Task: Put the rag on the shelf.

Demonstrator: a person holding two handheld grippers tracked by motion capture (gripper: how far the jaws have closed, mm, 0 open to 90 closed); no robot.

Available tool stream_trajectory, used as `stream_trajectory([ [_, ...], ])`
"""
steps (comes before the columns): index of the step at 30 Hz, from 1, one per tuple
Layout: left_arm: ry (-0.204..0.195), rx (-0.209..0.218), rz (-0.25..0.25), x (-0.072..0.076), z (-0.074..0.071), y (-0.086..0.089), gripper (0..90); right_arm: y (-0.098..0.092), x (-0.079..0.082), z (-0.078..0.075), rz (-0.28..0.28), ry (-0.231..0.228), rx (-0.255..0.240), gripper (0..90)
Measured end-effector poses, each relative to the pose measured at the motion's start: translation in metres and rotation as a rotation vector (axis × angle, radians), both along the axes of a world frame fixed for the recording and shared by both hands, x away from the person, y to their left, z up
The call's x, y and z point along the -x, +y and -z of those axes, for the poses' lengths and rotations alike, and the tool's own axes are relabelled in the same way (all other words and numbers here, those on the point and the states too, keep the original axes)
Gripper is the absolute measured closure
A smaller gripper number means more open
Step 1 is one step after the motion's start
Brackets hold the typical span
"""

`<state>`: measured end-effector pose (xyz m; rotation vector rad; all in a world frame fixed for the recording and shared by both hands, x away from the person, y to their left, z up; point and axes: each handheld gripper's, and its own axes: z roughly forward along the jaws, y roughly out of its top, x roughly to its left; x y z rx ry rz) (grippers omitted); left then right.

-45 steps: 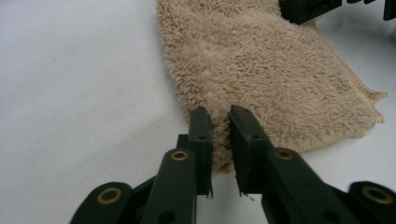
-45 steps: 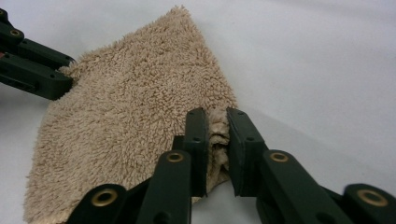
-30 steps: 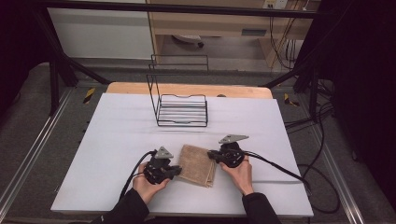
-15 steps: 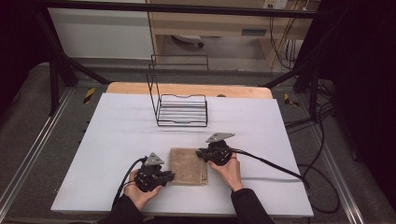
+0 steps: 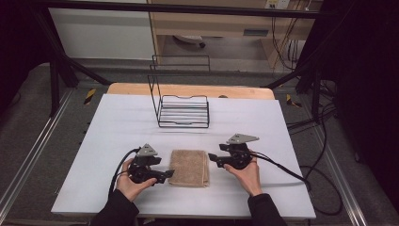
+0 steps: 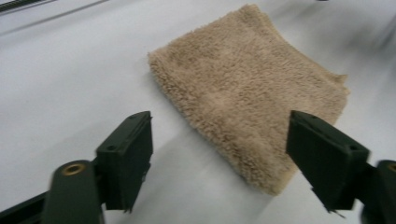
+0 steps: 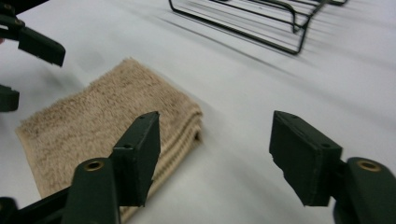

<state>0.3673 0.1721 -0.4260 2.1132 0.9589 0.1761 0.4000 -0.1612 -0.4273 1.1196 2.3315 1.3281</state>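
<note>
Spreading wide and smooth, the white counter [image 5: 117, 127] could let the cloth slide if a jaw pushes instead of pinching. Behind stands a thin black wire rack [image 5: 182, 110]. The folded tan terry towel [image 5: 189, 167], plush and layered, lies between the left hand-held gripper [image 5: 165, 175] and right hand-held gripper [image 5: 211, 158], both wide apart and empty; a shallow nip might lift one layer and unfold it.

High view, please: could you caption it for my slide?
Folded tan towel between open left tongs and right tongs, wire rack behind.
</note>
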Motion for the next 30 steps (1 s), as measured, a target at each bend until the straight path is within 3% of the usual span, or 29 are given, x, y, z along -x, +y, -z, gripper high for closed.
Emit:
stream_trajectory([
  [5, -0.023, -0.035, 0.021, -0.010, -0.004, -0.002, 10.1, -0.021, 0.005, 0.005, 0.042, 0.028, -0.012, 18.8],
  [6, -0.018, -0.063, 0.005, -0.016, -0.006, -0.006, 10.0, -0.025, 0.006, 0.007, 0.049, 0.035, -0.015, 16.8],
  [8, -0.020, -0.077, -0.002, -0.019, -0.006, -0.007, 10.6, -0.032, 0.009, 0.010, 0.054, 0.039, -0.024, 14.4],
  [13, -0.021, -0.053, -0.023, -0.035, -0.009, -0.011, 10.2, -0.038, 0.012, 0.014, 0.060, 0.043, -0.020, 8.5],
  [16, -0.045, -0.062, -0.044, -0.045, -0.008, -0.013, 11.2, -0.039, 0.015, 0.014, 0.058, 0.051, -0.021, 6.8],
  [20, -0.058, -0.053, -0.070, -0.057, -0.005, -0.016, 16.9, -0.039, 0.017, 0.014, 0.047, 0.050, -0.026, 6.4],
  [24, -0.028, -0.030, -0.096, -0.063, 0.000, -0.016, 24.7, -0.038, 0.017, 0.016, 0.050, 0.057, -0.015, 5.3],
  [27, -0.031, -0.054, -0.106, -0.064, 0.003, -0.016, 29.3, -0.039, 0.018, 0.015, 0.050, 0.048, -0.022, 5.3],
  [30, -0.029, -0.045, -0.123, -0.066, 0.006, -0.016, 31.8, -0.039, 0.018, 0.014, 0.054, 0.045, -0.026, 5.1],
])
